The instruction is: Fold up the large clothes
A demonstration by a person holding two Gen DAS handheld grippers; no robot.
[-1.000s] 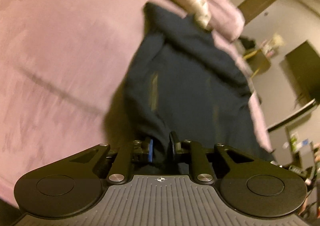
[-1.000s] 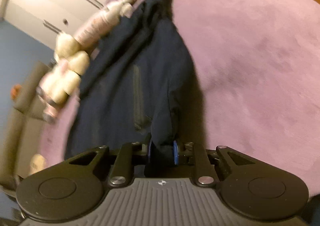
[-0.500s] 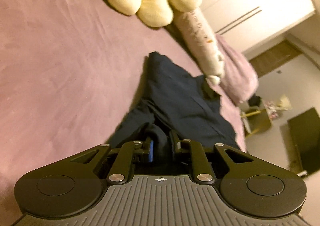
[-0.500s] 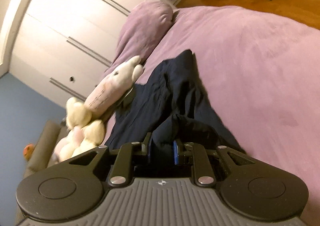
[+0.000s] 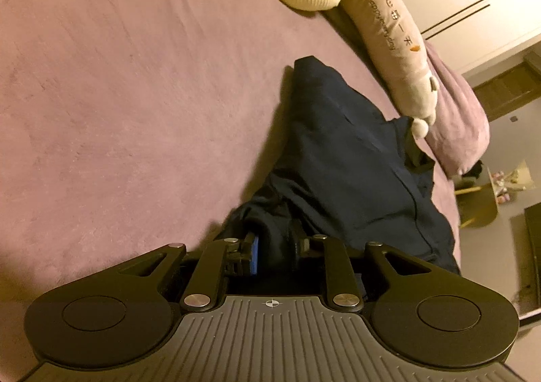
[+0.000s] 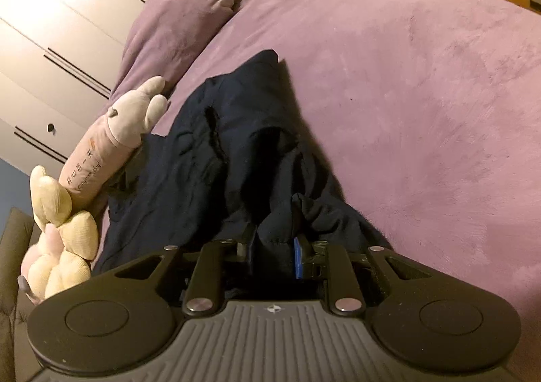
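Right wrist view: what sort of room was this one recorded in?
Most likely a bedroom at home. A bed under a purple cover fills the view, with a matching pillow and soft toys at its head, and a white wardrobe behind them.

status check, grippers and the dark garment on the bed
Left gripper jaws just eased, navy garment between them. Right gripper shut on it. Plush bolster lies alongside.

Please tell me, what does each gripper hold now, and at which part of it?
Both hold the dark navy garment. The left gripper, its jaws just opening, has a bunched fold between them; the right gripper pinches another bunched edge. Which part of the garment cannot be told.
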